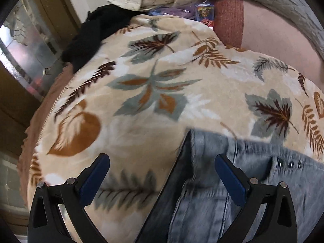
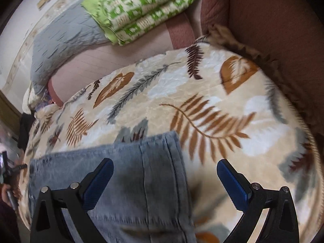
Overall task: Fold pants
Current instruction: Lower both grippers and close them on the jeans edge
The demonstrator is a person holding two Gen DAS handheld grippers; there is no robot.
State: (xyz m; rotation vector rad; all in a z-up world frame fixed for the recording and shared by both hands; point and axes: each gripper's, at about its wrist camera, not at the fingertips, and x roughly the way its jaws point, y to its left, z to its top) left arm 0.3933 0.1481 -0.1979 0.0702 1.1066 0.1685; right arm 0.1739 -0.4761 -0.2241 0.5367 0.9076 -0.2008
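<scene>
Light blue, faded denim pants (image 1: 232, 192) lying flat on a leaf-patterned blanket (image 1: 141, 105). The left wrist view shows a dark inner lining along one edge and three small rivets; the right wrist view shows a stitched seam (image 2: 143, 182).

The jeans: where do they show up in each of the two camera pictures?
Left wrist view: jeans fill the lower right, under the gripper's right finger.
Right wrist view: jeans fill the lower left and centre, under the left finger.
Shared landmark: the leaf-print blanket beneath them.
</scene>
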